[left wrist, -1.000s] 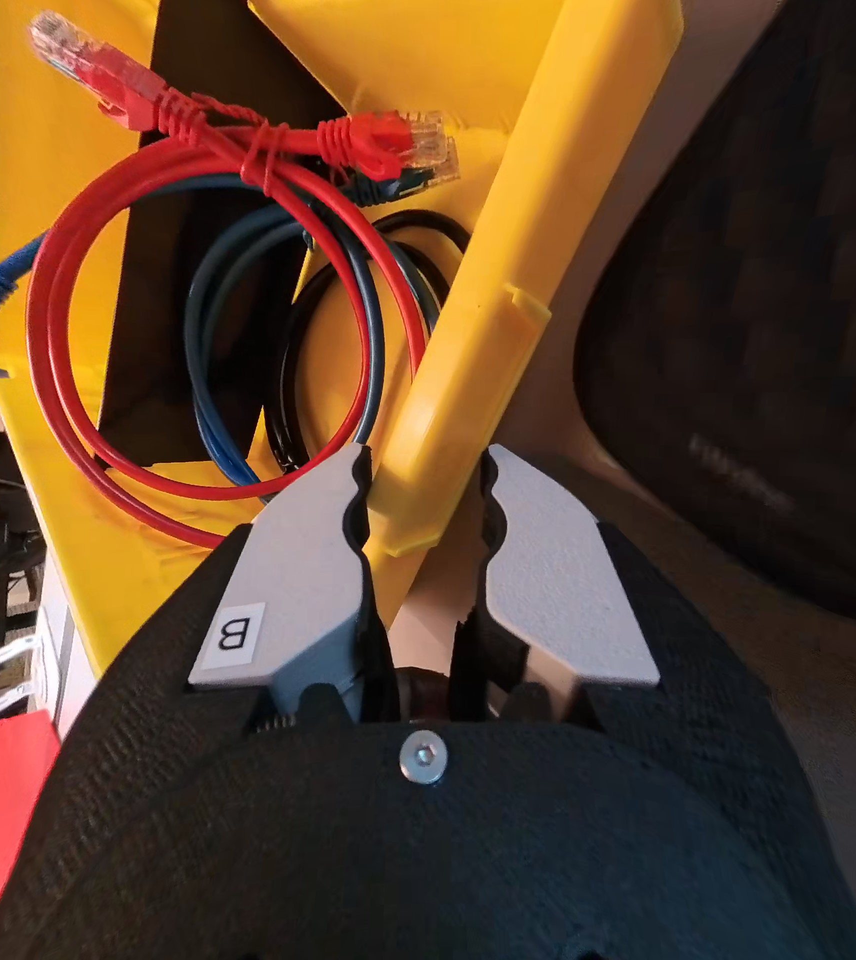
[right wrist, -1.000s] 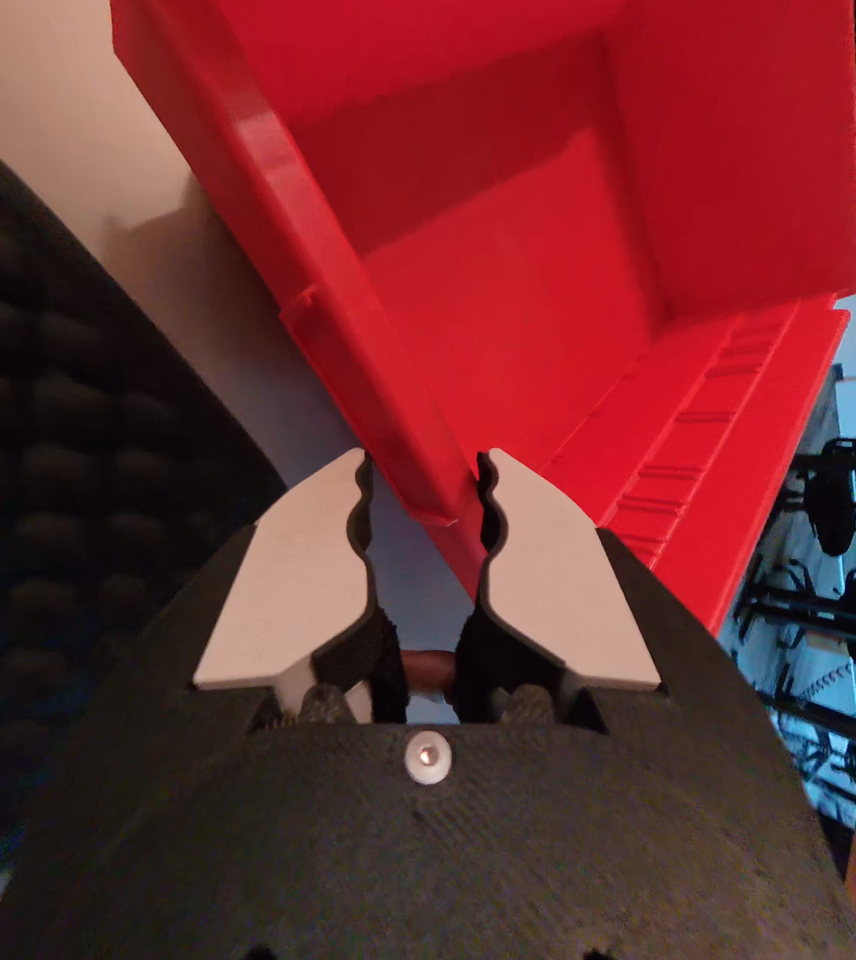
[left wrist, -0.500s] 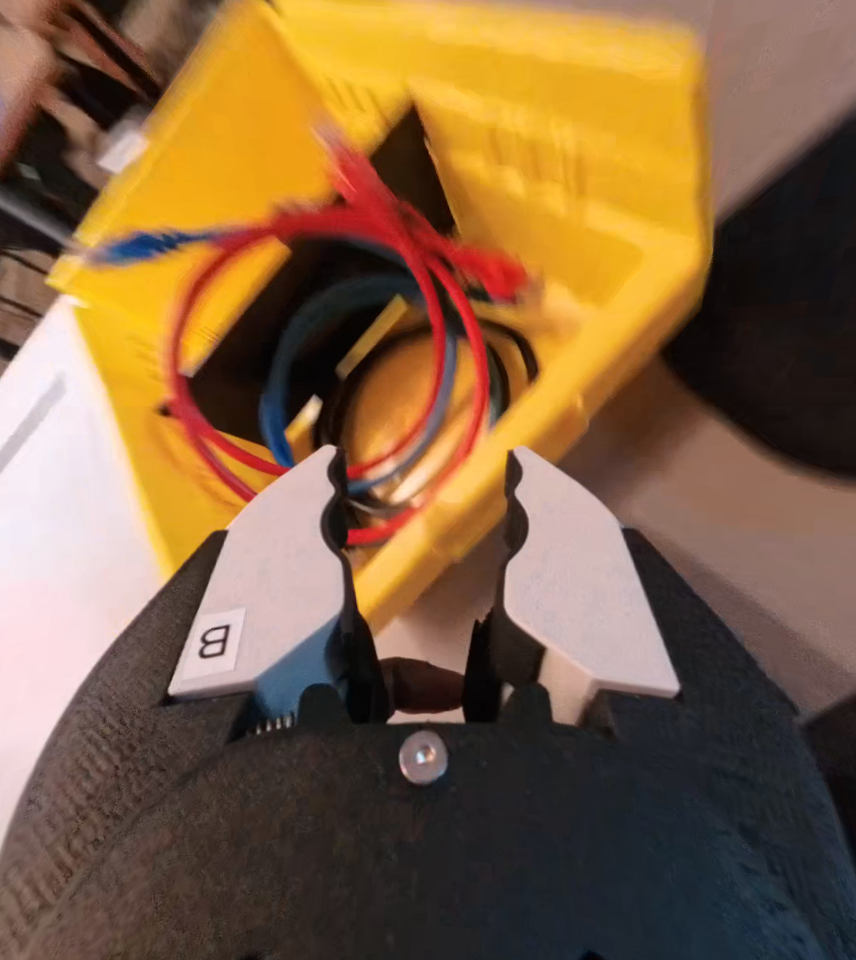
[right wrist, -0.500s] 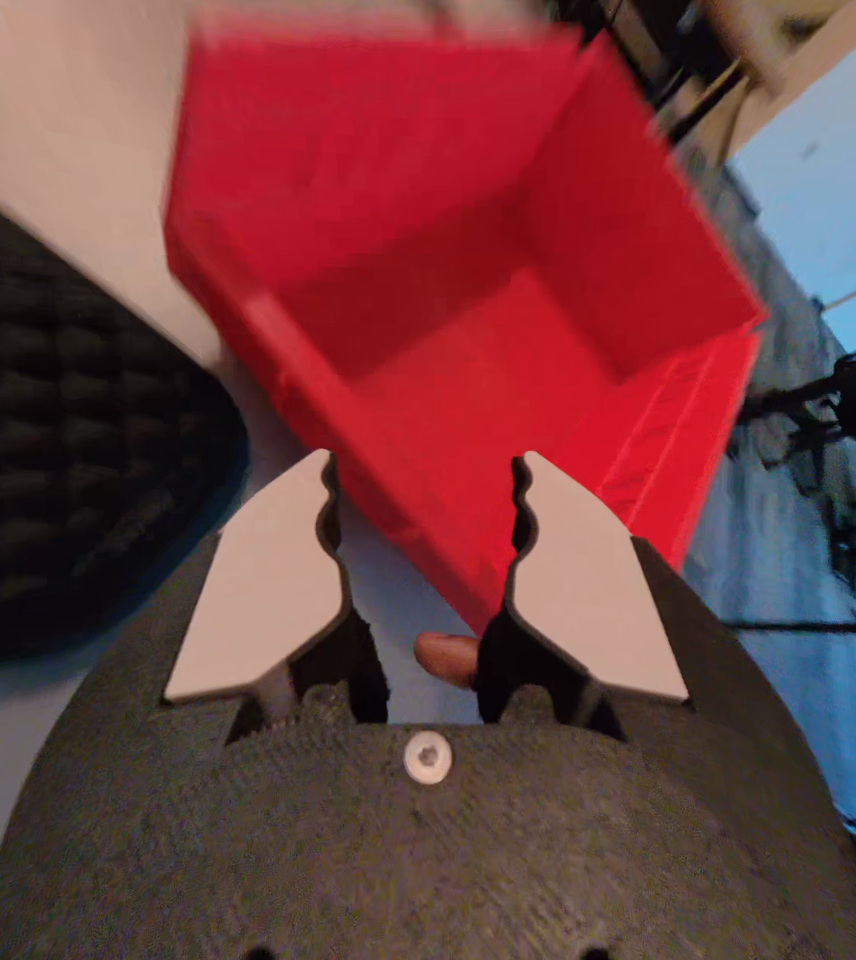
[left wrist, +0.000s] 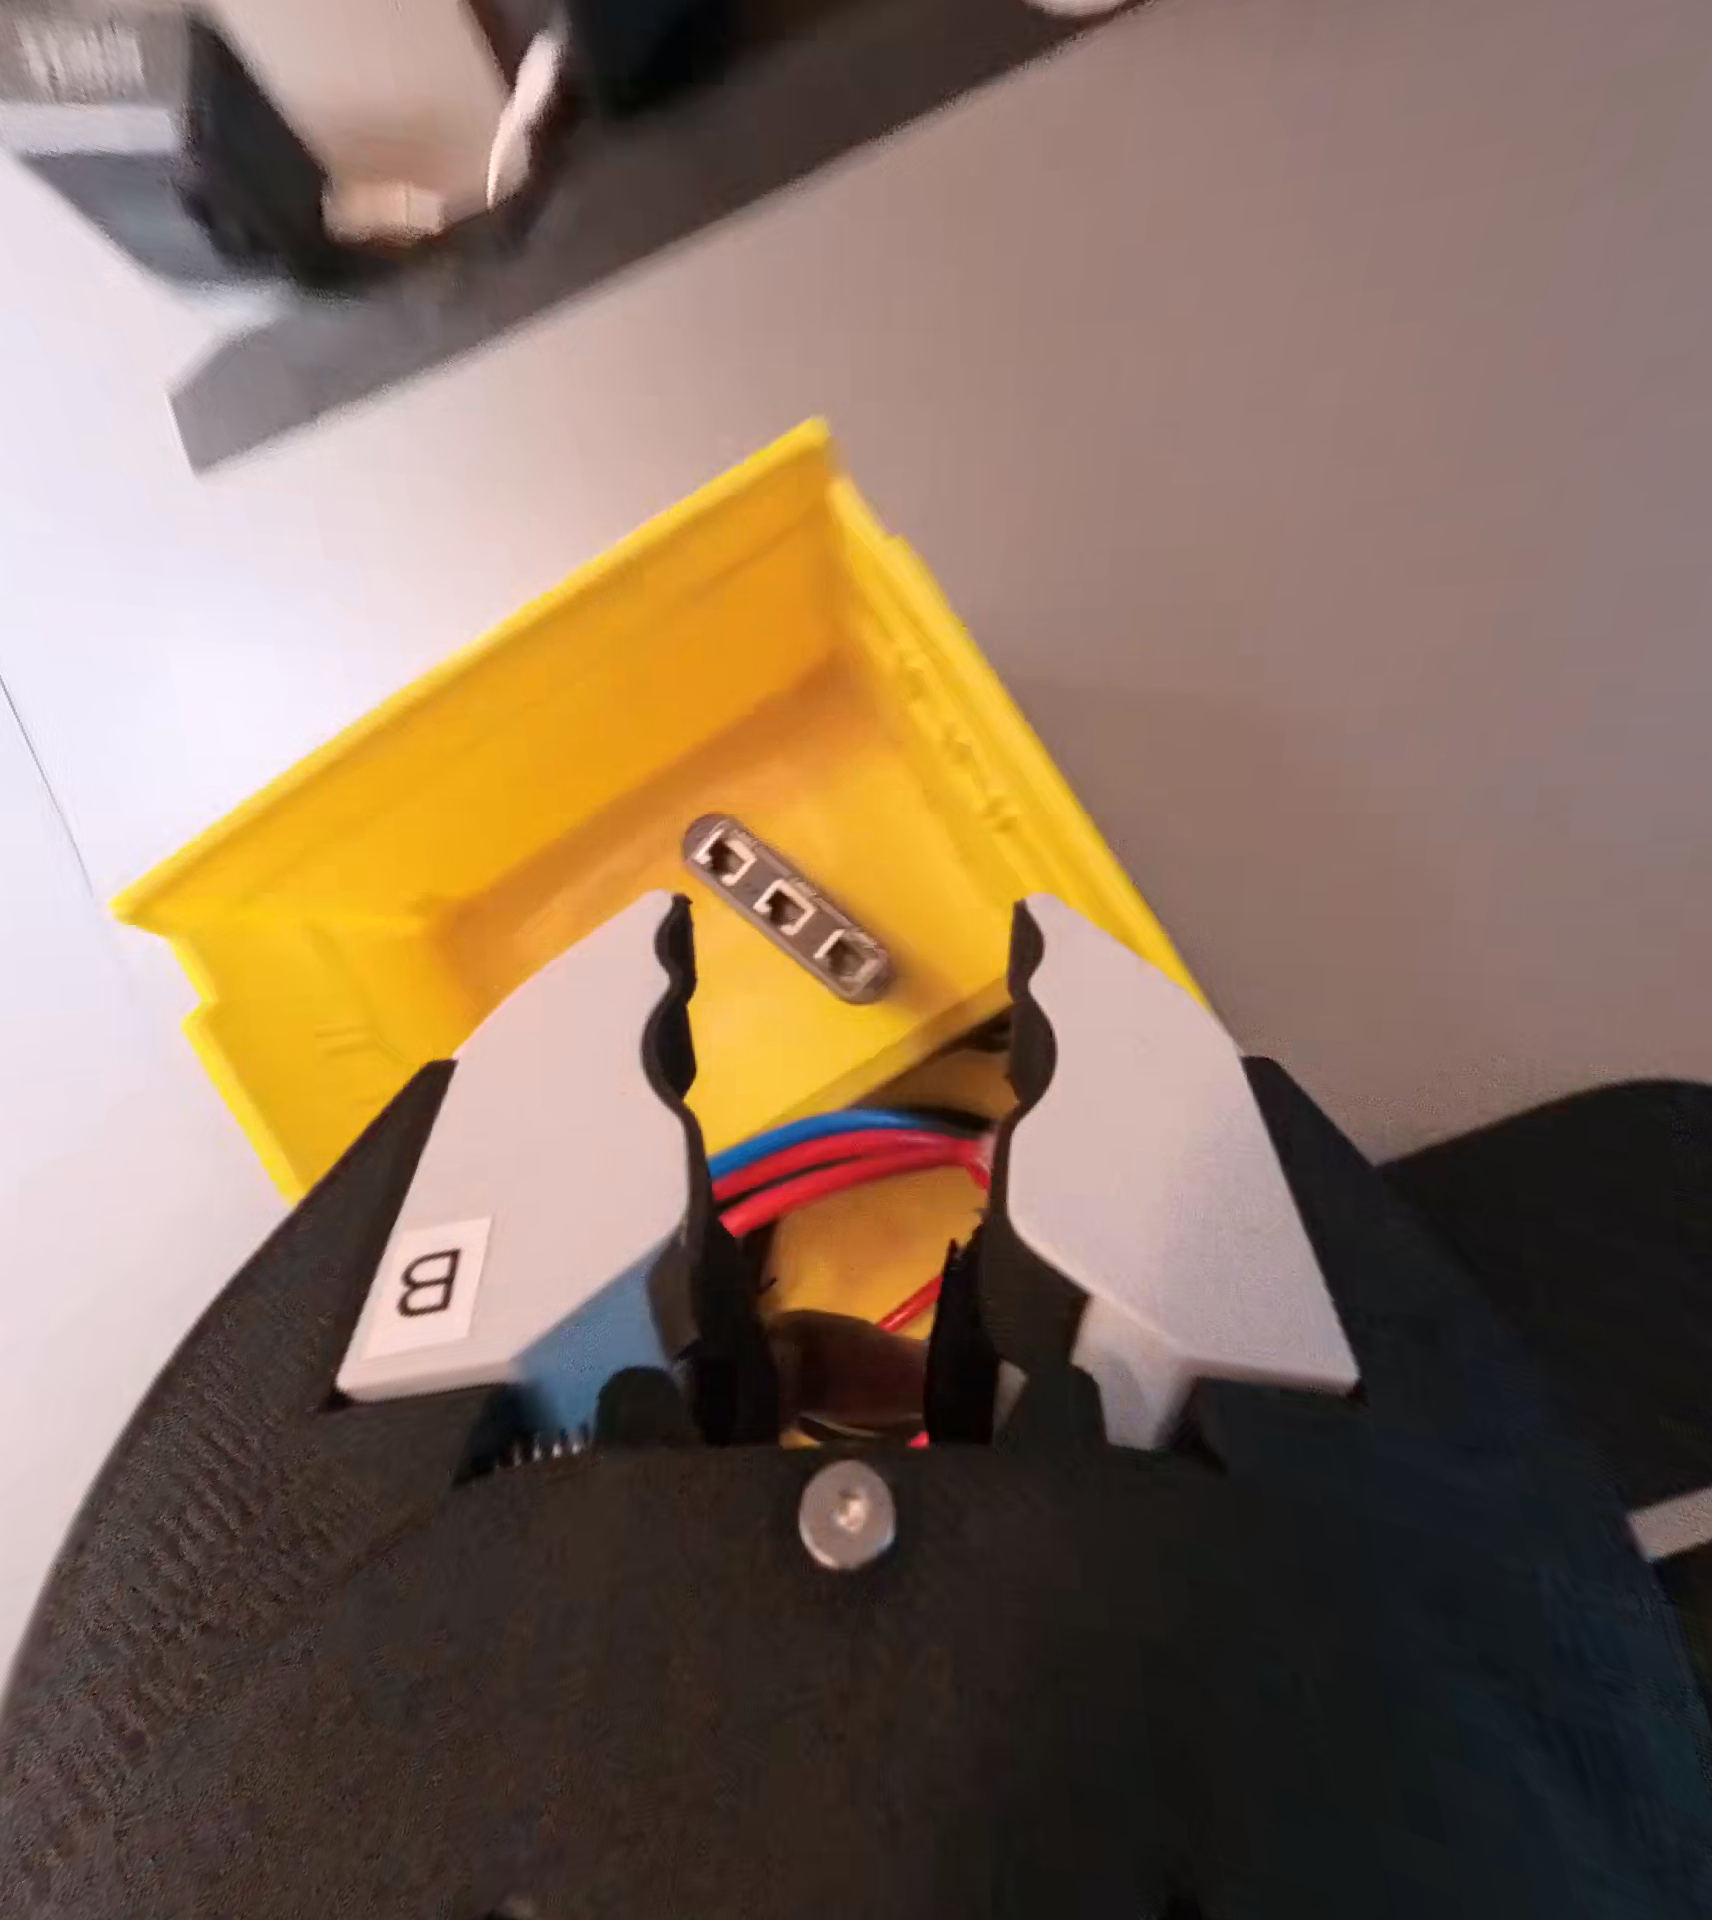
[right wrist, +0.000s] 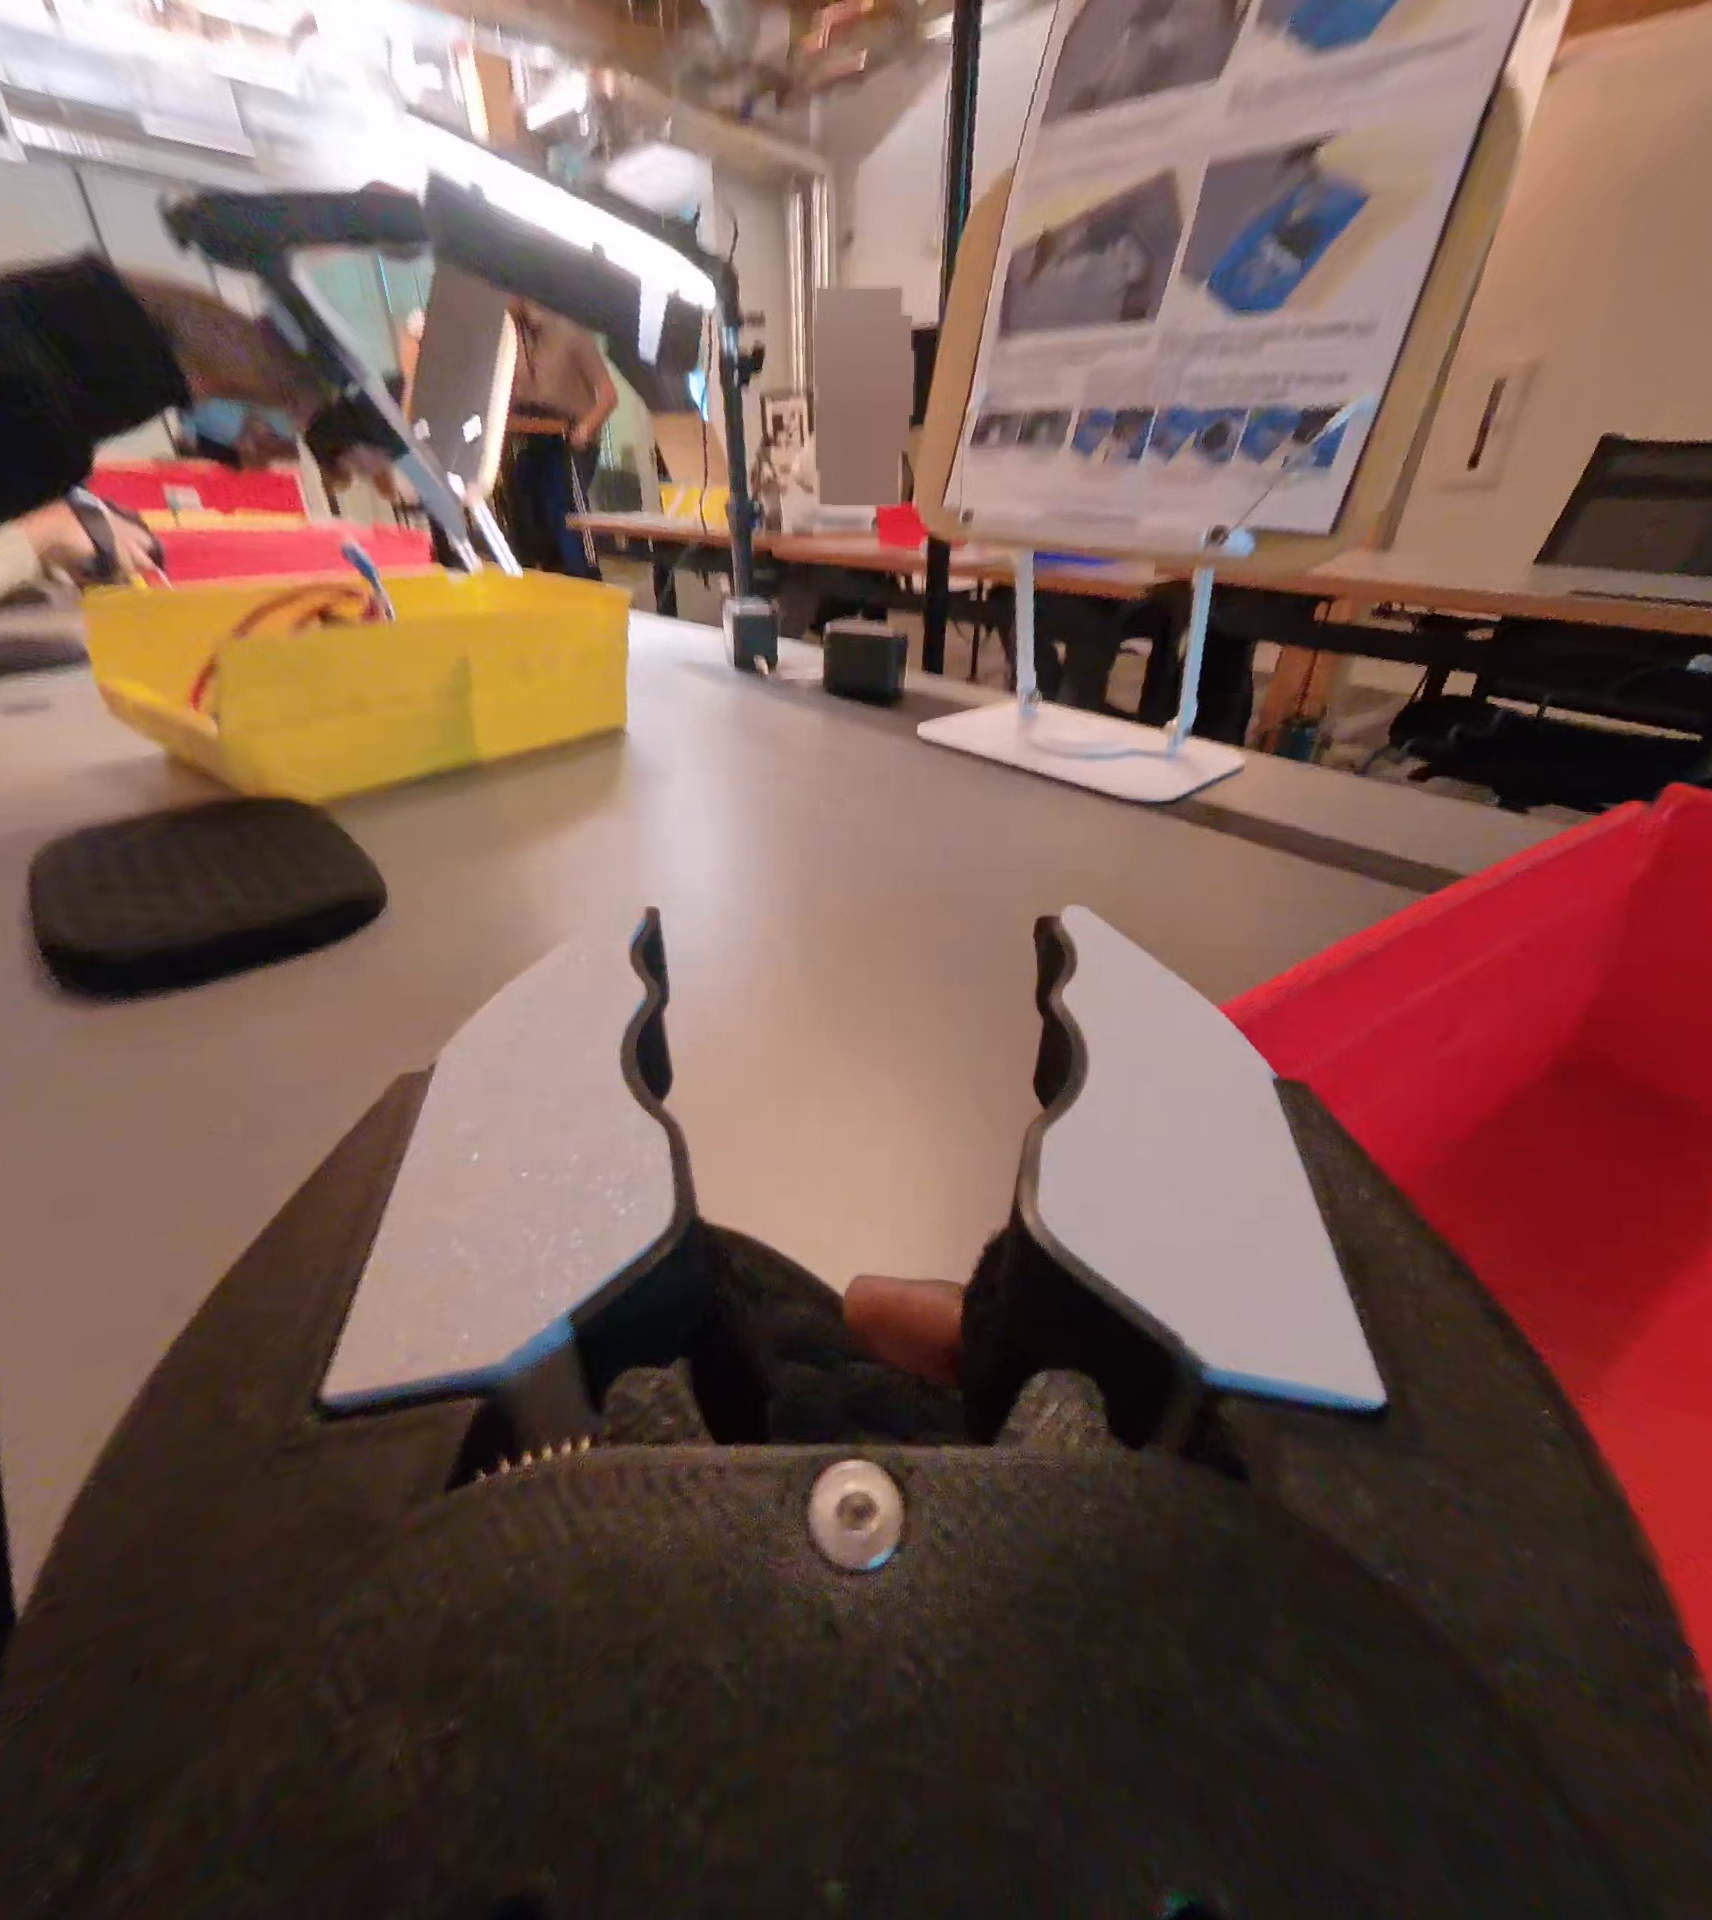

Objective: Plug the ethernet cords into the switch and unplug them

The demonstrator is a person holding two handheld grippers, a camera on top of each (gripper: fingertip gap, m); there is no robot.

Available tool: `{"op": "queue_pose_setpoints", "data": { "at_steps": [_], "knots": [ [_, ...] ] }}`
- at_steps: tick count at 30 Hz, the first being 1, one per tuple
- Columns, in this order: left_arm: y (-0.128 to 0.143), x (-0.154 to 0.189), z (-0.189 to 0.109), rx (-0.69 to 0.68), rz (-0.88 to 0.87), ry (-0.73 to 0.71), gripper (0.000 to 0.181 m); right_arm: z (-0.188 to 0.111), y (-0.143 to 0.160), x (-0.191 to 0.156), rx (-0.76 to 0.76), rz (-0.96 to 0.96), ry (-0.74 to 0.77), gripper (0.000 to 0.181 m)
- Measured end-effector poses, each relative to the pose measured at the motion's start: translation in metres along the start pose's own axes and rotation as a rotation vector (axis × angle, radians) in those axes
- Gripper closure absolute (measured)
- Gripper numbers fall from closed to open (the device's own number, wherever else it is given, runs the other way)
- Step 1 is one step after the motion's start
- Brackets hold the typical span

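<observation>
I have a broad, smooth grey tabletop (right wrist: 831, 831) under both tools, and it fills most of what I see. On my right side sits a large open red plastic bin (right wrist: 1558, 1091), its near wall just beside the right finger of the right gripper (right wrist: 847, 940). Across the table, well apart from it, stands the yellow plastic bin (right wrist: 478, 675) with a divider; in the left wrist view I look down into that same yellow bin (left wrist: 561, 748) from above. A white flat-based stand holding a picture board (right wrist: 1080, 748) rests farther back on the table. Between the two bins lies a black, dimpled foam pad (right wrist: 197, 894), flat on the tabletop.

My left gripper (left wrist: 841, 914) hovers over the yellow bin with its two grey fingers spread wide and nothing between them. My right gripper is likewise spread apart over bare table, holding nothing.

Inside the yellow bin's far compartment lies the small grey metal switch with three ports (left wrist: 790, 920), set diagonally on the bin floor, ports facing up toward me. In the near compartment, partly hidden behind my left fingers, lie the coiled red and blue ethernet cords (left wrist: 831, 1153); none is plugged into the switch.
</observation>
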State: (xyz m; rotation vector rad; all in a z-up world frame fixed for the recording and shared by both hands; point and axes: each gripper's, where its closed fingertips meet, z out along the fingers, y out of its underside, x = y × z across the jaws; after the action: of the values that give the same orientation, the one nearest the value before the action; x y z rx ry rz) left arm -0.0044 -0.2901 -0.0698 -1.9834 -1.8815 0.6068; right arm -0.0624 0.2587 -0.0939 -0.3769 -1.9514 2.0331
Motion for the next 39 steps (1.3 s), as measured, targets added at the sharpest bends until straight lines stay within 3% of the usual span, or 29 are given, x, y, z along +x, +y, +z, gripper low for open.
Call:
{"op": "queue_pose_setpoints", "data": {
  "at_steps": [4,6,17,20,21,24,26,29,31,34,39],
  "knots": [
    [0.018,-0.031,0.049,-0.292,-0.105,-0.058,0.123,-0.001,0.000,0.001,0.008,0.006,0.006,0.116],
    [0.029,-0.036,0.064,-0.368,-0.132,-0.072,0.121,-0.005,-0.002,0.005,0.043,0.035,0.023,0.120],
    [0.064,-0.024,0.105,-0.470,-0.224,0.041,0.124,-0.006,-0.002,0.013,0.056,0.087,0.053,0.124],
    [0.067,-0.021,0.106,-0.470,-0.195,0.052,0.155,-0.005,0.000,0.014,0.042,0.085,0.055,0.125],
    [0.063,-0.023,0.103,-0.444,-0.173,0.034,0.157,-0.004,0.000,0.014,0.041,0.088,0.057,0.125],
    [0.034,-0.029,0.078,-0.258,-0.179,0.031,0.157,-0.005,0.000,0.017,0.044,0.108,0.067,0.127],
    [0.006,-0.032,0.047,-0.057,-0.177,0.024,0.157,-0.005,0.000,0.019,0.050,0.119,0.074,0.129],
    [-0.042,-0.013,-0.017,0.377,-0.163,0.103,0.157,-0.006,-0.001,0.019,0.057,0.112,0.084,0.132],
    [-0.063,0.020,-0.067,0.704,-0.109,0.199,0.157,-0.005,0.000,0.018,0.047,0.089,0.089,0.132],
    [-0.059,0.094,-0.136,1.103,-0.044,0.425,0.157,-0.001,0.003,0.011,0.014,0.022,0.086,0.132],
    [0.002,0.210,-0.202,1.543,0.002,0.983,0.157,0.010,0.011,-0.015,-0.064,-0.216,0.044,0.125]
  ]
}}
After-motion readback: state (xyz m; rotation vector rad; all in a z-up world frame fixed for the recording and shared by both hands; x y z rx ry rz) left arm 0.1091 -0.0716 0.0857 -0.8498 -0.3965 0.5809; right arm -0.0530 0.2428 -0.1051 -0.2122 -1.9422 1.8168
